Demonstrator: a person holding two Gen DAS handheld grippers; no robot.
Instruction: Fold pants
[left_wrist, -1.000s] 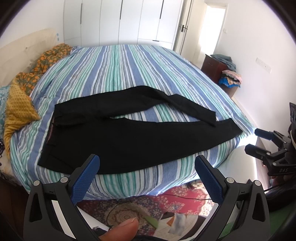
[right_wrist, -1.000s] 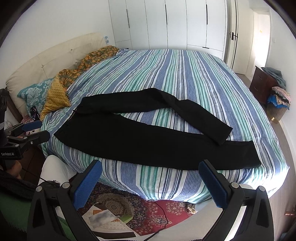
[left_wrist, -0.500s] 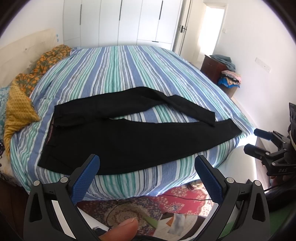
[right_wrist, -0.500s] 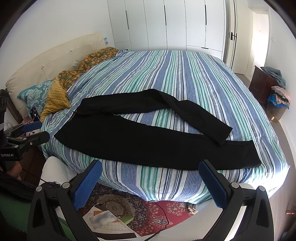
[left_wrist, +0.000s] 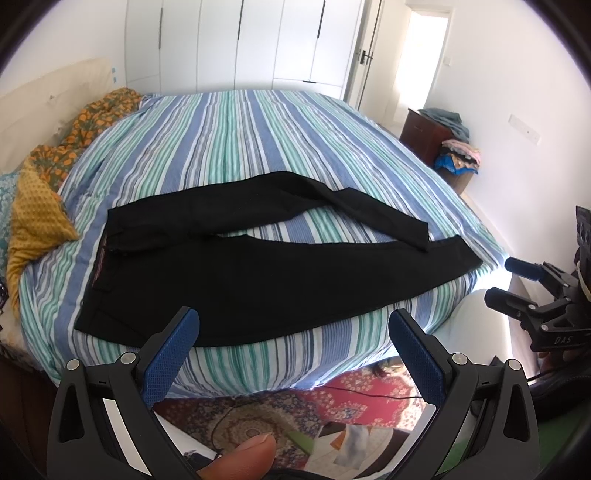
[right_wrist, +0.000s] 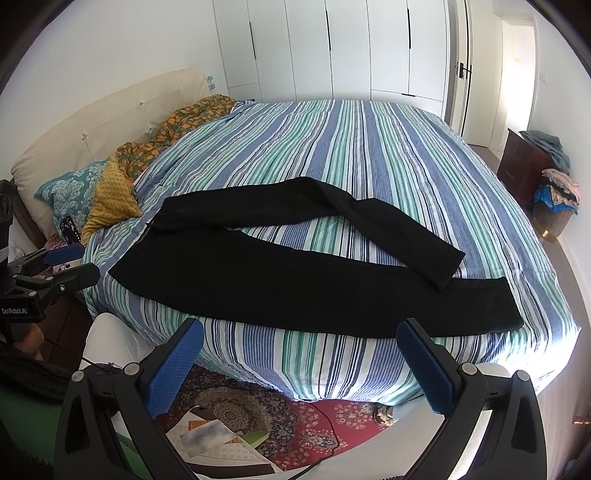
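So, black pants (left_wrist: 266, 273) are spread flat along the near edge of the striped bed (left_wrist: 236, 147), one leg bent. Left gripper (left_wrist: 293, 332) and right gripper (right_wrist: 301, 343) are held wide apart, nothing gripped.

Black pants (left_wrist: 258, 269) lie spread on the striped bed (left_wrist: 240, 147). The left gripper (left_wrist: 291, 332) hangs wide apart, empty, before the bed's edge.

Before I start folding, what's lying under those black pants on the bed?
The black pants lie flat on the striped blue, green and white bedcover, which shows all around them and between the two legs. Anything directly beneath the fabric is covered and cannot be seen.
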